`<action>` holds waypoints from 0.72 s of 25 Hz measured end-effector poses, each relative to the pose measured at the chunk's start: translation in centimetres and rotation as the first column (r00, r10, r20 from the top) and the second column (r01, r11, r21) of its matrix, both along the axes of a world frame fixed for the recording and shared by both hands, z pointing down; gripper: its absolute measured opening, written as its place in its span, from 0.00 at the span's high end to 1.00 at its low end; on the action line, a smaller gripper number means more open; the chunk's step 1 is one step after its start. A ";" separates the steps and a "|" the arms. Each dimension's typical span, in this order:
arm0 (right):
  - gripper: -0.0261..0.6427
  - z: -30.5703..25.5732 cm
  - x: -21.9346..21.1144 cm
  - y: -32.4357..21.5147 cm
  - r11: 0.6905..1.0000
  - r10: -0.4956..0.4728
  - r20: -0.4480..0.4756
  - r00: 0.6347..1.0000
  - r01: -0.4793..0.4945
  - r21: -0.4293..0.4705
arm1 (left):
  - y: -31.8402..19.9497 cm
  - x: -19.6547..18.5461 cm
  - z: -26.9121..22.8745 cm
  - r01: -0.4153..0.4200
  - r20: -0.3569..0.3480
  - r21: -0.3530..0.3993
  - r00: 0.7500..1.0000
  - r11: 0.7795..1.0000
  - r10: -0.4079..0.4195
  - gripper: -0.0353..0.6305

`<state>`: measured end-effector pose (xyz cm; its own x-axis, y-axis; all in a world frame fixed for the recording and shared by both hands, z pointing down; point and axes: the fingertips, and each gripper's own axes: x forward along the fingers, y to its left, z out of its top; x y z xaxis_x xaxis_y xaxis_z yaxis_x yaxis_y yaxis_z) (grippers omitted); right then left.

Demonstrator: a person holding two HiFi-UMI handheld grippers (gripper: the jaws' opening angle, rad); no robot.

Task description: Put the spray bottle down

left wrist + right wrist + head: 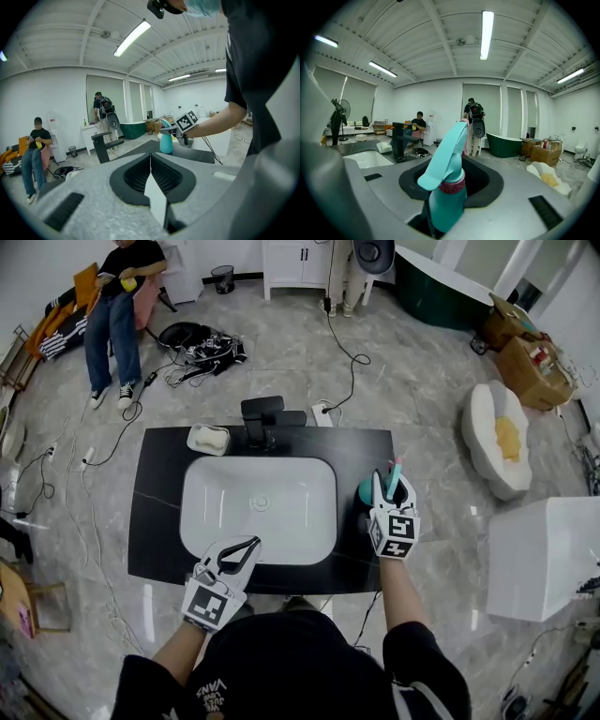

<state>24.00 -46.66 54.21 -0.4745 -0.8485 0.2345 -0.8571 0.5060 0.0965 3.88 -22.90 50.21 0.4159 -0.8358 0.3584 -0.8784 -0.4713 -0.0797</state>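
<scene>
Setting: we look down on a grey tiled floor (422, 381) and a black vanity counter (159, 493) with a white basin (258, 507).
Spray bottle (444, 197): teal, upright at the counter's right end, just beside the basin; we cannot tell whether its base touches.
Right gripper (394, 486): clamped on the bottle's body below its collar.
Left gripper (251, 546): jaws pressed together, empty, over the basin's near rim.
Behind the basin: black faucet (264, 418), soap dish (208, 439).

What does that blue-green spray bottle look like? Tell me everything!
The spray bottle is teal, plastic by its look, with a long trigger head, a dark pink ring at the neck and a pink nozzle tip. It stands upright, clamped in the right gripper, at the right end of the black counter, beside the white sink. Whether its base touches the counter is unclear.
</scene>
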 end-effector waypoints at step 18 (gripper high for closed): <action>0.60 0.7 0.8 0.6 0.997 0.025 0.041 0.999 -0.022 -0.076 | 0.8 -0.2 -0.8 -0.059 0.020 0.035 0.998 0.998 0.059 0.92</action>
<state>24.78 -46.07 54.87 -0.4652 -0.8402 0.2787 -0.8715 0.4899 0.0222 3.72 -22.14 49.37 0.4584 -0.8223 0.3373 -0.8473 -0.5189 -0.1136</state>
